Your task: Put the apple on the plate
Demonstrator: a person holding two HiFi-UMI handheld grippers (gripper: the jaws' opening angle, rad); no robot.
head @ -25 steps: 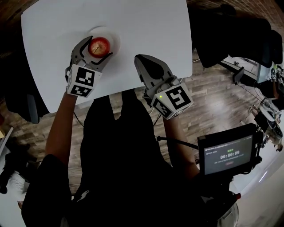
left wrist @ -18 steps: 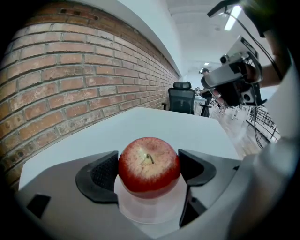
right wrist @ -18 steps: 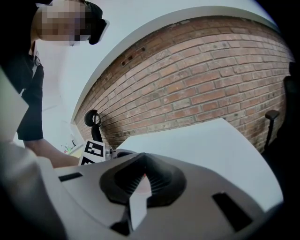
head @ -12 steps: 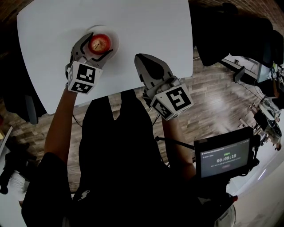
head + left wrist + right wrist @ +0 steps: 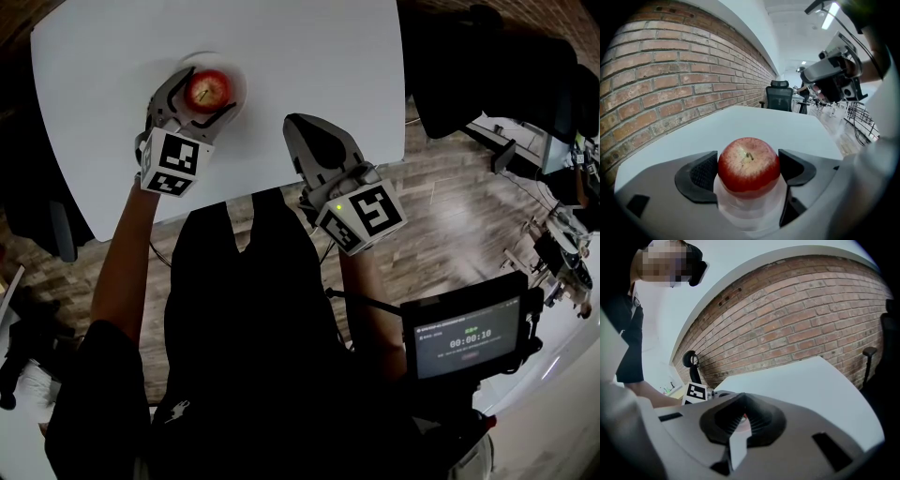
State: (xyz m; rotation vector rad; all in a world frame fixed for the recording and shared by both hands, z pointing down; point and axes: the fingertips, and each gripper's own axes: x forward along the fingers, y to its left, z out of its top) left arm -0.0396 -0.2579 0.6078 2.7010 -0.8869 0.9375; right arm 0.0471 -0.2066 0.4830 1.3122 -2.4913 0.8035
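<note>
A red apple [image 5: 208, 89] sits over a small white plate [image 5: 236, 86] near the left of the white table [image 5: 309, 56]. My left gripper [image 5: 201, 97] reaches in from the front, one jaw on each side of the apple. In the left gripper view both black pads [image 5: 701, 174] touch the sides of the apple [image 5: 748, 164], with the plate [image 5: 750, 206] right beneath it. My right gripper [image 5: 305, 131] hovers over the table's front edge, to the right of the plate. In its own view the right gripper [image 5: 743, 414] is shut with nothing between its jaws.
The table's front edge [image 5: 281, 183] lies just under both grippers, with wooden floor [image 5: 450, 206] beyond. Black office chairs [image 5: 487, 75] stand at the right, another chair [image 5: 780, 93] beyond the table's far end. A small timer screen [image 5: 466, 335] sits at the lower right. A brick wall [image 5: 670, 84] runs along the table.
The head view has shifted slightly. The left gripper stays around the apple over the plate, and the right gripper has not moved.
</note>
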